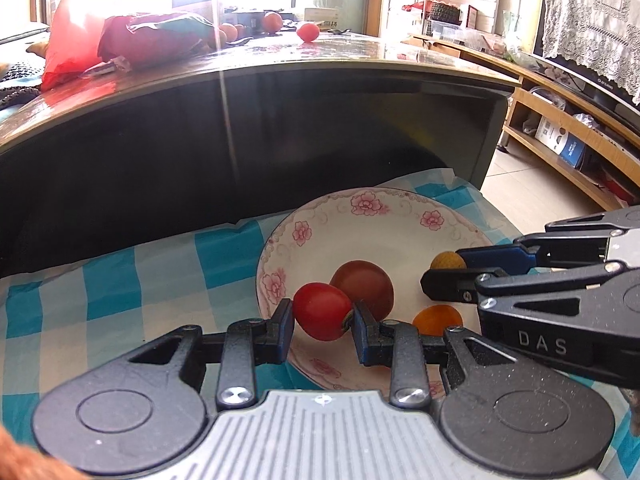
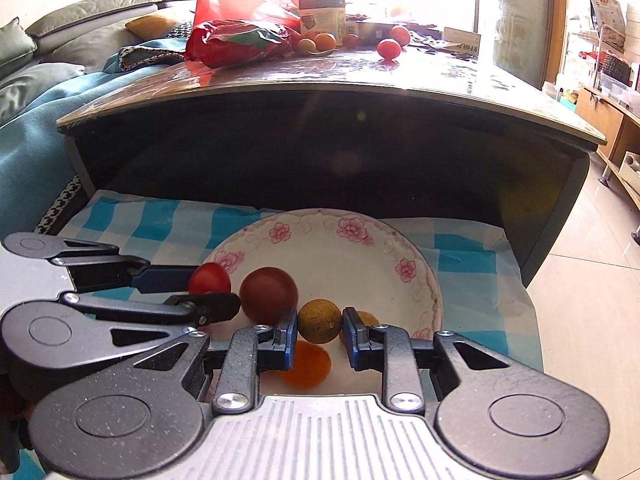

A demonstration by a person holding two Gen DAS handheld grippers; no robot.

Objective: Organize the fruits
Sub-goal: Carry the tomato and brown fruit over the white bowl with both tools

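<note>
Left view: left gripper (image 1: 322, 318) clamps a glossy red tomato (image 1: 320, 316) over the flowered plate's (image 1: 360, 208) near rim, its stem end showing, while right view catches the right gripper (image 2: 319, 322) pinching a dull yellow-brown fruit (image 2: 319, 321) above an orange one (image 2: 306, 368).

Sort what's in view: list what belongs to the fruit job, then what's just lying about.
Job:
left gripper, shut on red tomato
right gripper, shut on yellow-brown fruit
plate, holding dark red fruit and orange fruit
loose fruit on table

Lying about:
red bag
box
checked cloth
sofa
</note>
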